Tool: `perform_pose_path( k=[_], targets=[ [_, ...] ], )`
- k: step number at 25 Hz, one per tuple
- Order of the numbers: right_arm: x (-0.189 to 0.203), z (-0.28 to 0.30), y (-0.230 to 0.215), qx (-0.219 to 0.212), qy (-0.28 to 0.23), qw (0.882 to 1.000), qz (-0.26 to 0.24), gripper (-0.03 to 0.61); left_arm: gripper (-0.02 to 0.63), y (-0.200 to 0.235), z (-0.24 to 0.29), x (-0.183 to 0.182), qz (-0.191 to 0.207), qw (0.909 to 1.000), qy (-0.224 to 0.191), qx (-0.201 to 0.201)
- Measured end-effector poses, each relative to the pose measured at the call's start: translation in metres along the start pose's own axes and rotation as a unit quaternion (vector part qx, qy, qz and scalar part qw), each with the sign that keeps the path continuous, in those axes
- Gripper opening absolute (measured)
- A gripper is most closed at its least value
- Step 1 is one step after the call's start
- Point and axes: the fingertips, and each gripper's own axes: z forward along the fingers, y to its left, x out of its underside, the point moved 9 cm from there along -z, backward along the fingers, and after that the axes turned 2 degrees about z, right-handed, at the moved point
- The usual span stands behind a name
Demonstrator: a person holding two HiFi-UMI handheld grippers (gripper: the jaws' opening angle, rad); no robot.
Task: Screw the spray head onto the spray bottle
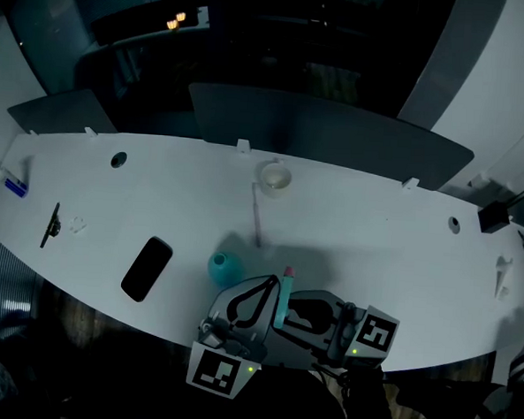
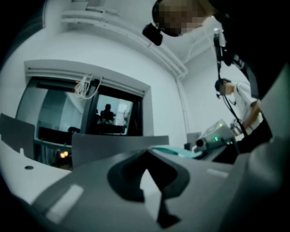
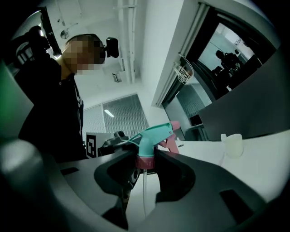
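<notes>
Your right tongs (image 3: 146, 159) grasp the teal-and-pink spray head (image 3: 153, 136) by its collar at lower centre of the frame; your left tongs (image 2: 147, 153) are clenched empty, beside the teal spray bottle (image 1: 226, 267) on the white counter (image 1: 376, 229).

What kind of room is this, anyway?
Most likely an office or meeting room: a long curved white desk with grey divider panels along its far edge, a phone lying on it, and glass walls beyond.

phone (image 1: 147, 268): black — flat on the white table (image 1: 374, 255);
cup (image 1: 274, 177): white — near the table's far edge
</notes>
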Motion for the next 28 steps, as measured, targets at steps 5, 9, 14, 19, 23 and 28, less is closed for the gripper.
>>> perform_pose_path(
  k=[5, 9, 14, 19, 23, 28],
  targets=[
    [0.004, 0.001, 0.001, -0.002, 0.038, 0.999, -0.031, 0.14, 0.003, -0.004, 0.0, 0.001, 0.057, 0.9977, 0.007, 0.035],
    [0.005, 0.005, 0.003, -0.006, 0.048, 0.998, -0.043, 0.14, 0.002, -0.004, -0.003, 0.0, 0.071, 0.9965, 0.011, 0.042],
    [-0.031, 0.007, 0.0, 0.037, -0.051, 0.997, -0.045, 0.139, 0.003, 0.021, -0.029, 0.003, -0.009, 0.9959, 0.008, -0.09],
    [-0.078, 0.026, -0.014, 0.047, -0.095, 0.987, -0.12, 0.138, 0.003, 0.058, -0.063, 0.024, 0.007, 0.9795, 0.043, -0.197],
    [-0.094, 0.062, -0.023, 0.028, -0.103, 0.985, -0.138, 0.138, 0.004, 0.063, -0.078, 0.043, 0.029, 0.9727, 0.071, -0.219],
    [-0.082, 0.094, -0.034, 0.018, -0.072, 0.988, -0.134, 0.138, 0.004, 0.062, -0.087, 0.053, 0.012, 0.9706, 0.078, -0.227]
  ],
)
